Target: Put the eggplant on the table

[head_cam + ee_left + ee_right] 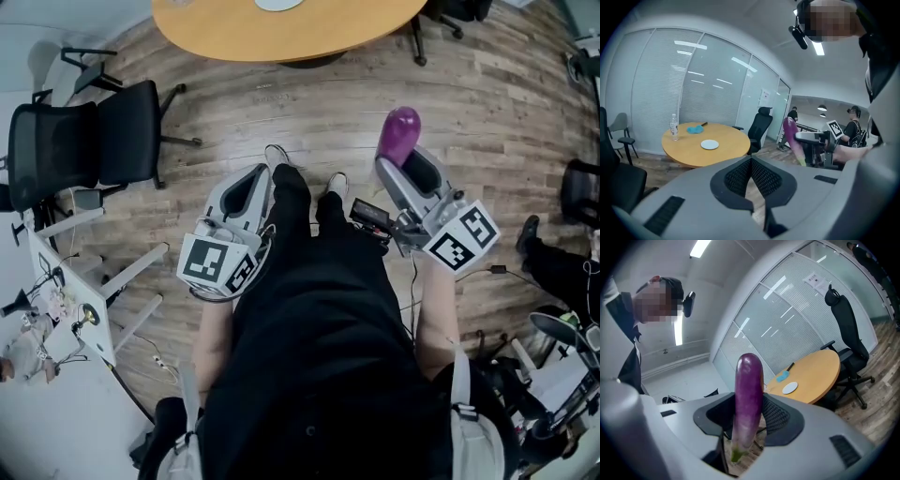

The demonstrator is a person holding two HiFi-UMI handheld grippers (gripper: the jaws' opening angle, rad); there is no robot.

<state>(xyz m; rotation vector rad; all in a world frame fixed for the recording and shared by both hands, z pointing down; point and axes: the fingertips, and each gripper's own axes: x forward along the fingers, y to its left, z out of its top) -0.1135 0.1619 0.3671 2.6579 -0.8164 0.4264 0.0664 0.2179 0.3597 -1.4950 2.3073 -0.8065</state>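
Observation:
A long purple eggplant (398, 131) stands upright in my right gripper (397, 161), which is shut on its lower part; the green stem end (736, 454) points down between the jaws. In the right gripper view the eggplant (748, 394) fills the middle. My left gripper (260, 178) is shut on nothing, held low in front of the person's legs. The round wooden table (375, 28) lies ahead, a stretch of floor away. From the left gripper view I see the table (689, 152), the eggplant (791, 137) and the right gripper (812, 138) off to the right.
On the table are a white plate (709, 145), a water bottle (673, 127) and a blue cloth (695, 129). Black office chairs (89, 141) stand at the left, another (759, 125) by the table. A white desk with cables (61, 309) is lower left. Other people (854, 126) stand at the right.

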